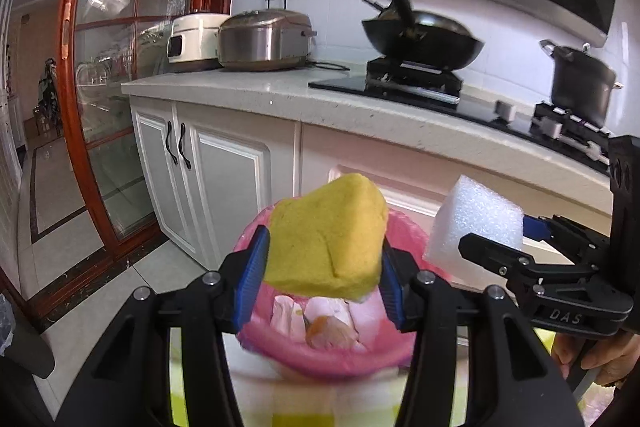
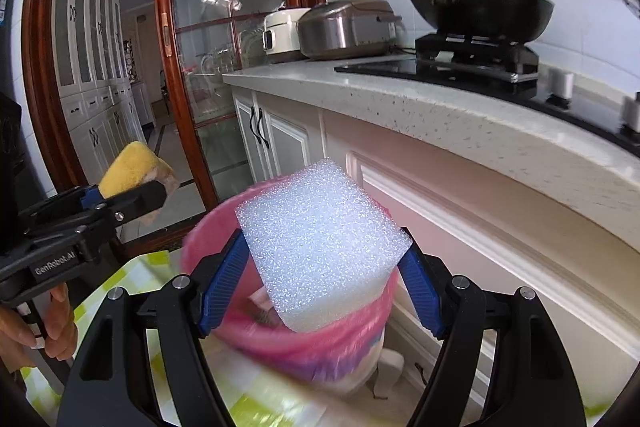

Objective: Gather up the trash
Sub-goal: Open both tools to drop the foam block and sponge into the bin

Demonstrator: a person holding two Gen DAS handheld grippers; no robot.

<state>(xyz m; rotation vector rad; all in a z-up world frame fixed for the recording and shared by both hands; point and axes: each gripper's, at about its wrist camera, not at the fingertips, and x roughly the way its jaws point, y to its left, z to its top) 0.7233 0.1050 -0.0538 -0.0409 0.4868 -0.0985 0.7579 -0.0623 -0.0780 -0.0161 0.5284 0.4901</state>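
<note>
My left gripper (image 1: 324, 267) is shut on a yellow sponge (image 1: 326, 239) and holds it above a trash bin lined with a pink bag (image 1: 280, 351). Crumpled paper and scraps (image 1: 328, 327) lie inside the bin. My right gripper (image 2: 320, 267) is shut on a white foam block (image 2: 320, 251) over the same pink-lined bin (image 2: 304, 343). The right gripper and foam block (image 1: 476, 219) show at the right of the left wrist view. The left gripper with the sponge (image 2: 132, 171) shows at the left of the right wrist view.
A speckled countertop (image 1: 320, 99) runs behind the bin, with rice cookers (image 1: 264, 39), a wok (image 1: 424, 39) and a pot (image 1: 580, 83) on the stove. White cabinets (image 1: 216, 171) stand below it. A red-framed glass door (image 1: 100, 107) is at the left. A green checked cloth (image 2: 132, 279) lies below.
</note>
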